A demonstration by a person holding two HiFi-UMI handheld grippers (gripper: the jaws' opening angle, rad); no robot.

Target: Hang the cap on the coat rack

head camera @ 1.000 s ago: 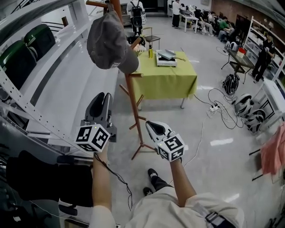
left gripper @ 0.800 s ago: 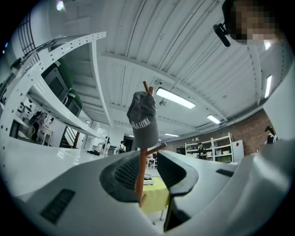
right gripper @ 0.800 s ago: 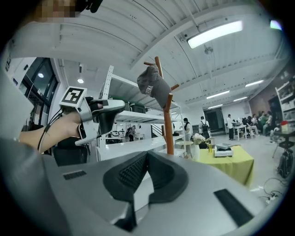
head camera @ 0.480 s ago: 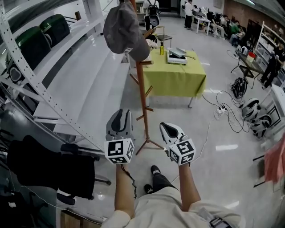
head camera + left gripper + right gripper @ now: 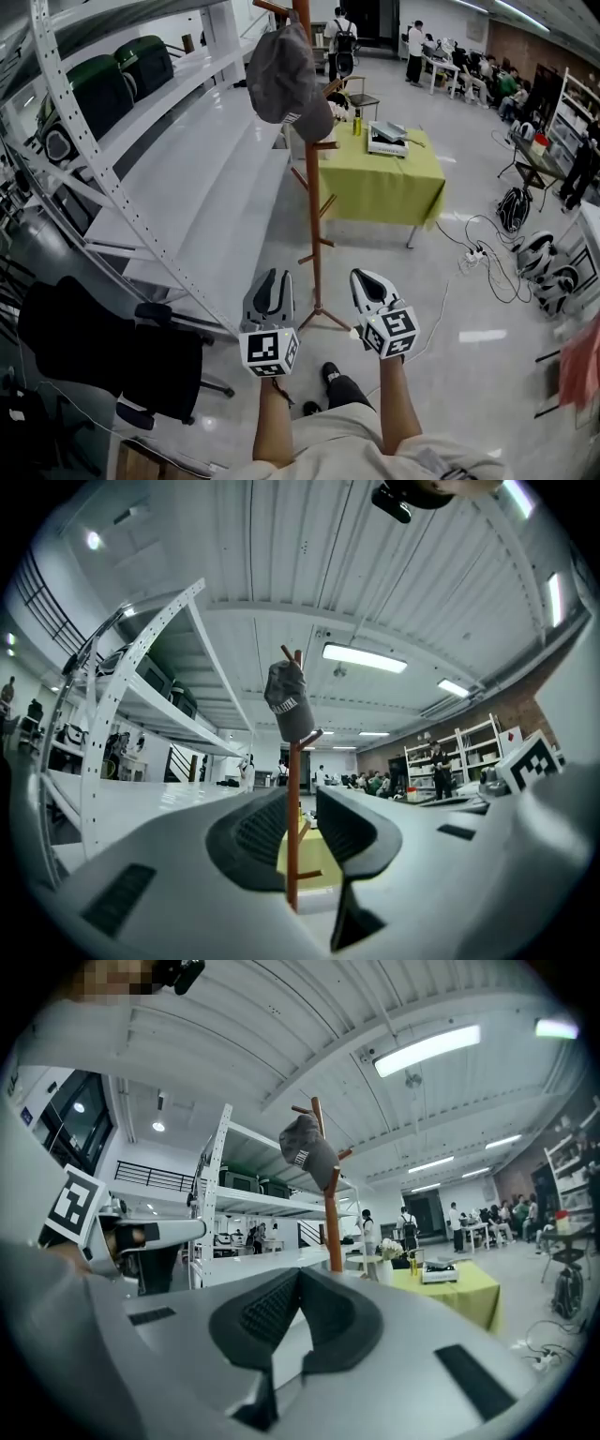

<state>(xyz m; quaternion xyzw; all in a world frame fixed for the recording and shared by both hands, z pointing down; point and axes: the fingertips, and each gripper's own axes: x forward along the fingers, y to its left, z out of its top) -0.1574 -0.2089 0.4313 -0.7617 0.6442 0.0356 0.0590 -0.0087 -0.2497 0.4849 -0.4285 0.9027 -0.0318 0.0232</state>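
A grey cap (image 5: 286, 80) hangs on a top peg of the brown wooden coat rack (image 5: 311, 187). It also shows up high in the left gripper view, cap (image 5: 288, 700) on the rack pole (image 5: 292, 855), and in the right gripper view, cap (image 5: 309, 1152) on the pole (image 5: 332, 1232). My left gripper (image 5: 272, 286) is held low, well short of the rack's foot. It is open; its jaws have just been closing a little, with nothing between them (image 5: 300, 803). My right gripper (image 5: 370, 281) sits beside it, shut and empty (image 5: 300, 1274).
A table with a yellow-green cloth (image 5: 380, 169) stands behind the rack. White metal shelving (image 5: 169, 159) runs along the left, with a black chair (image 5: 103, 352) in front of it. Cables and bags (image 5: 478, 248) lie on the floor at the right. People stand at the far end.
Both grippers have come down and back from the cap, the left one much further. The cap stays on the rack.
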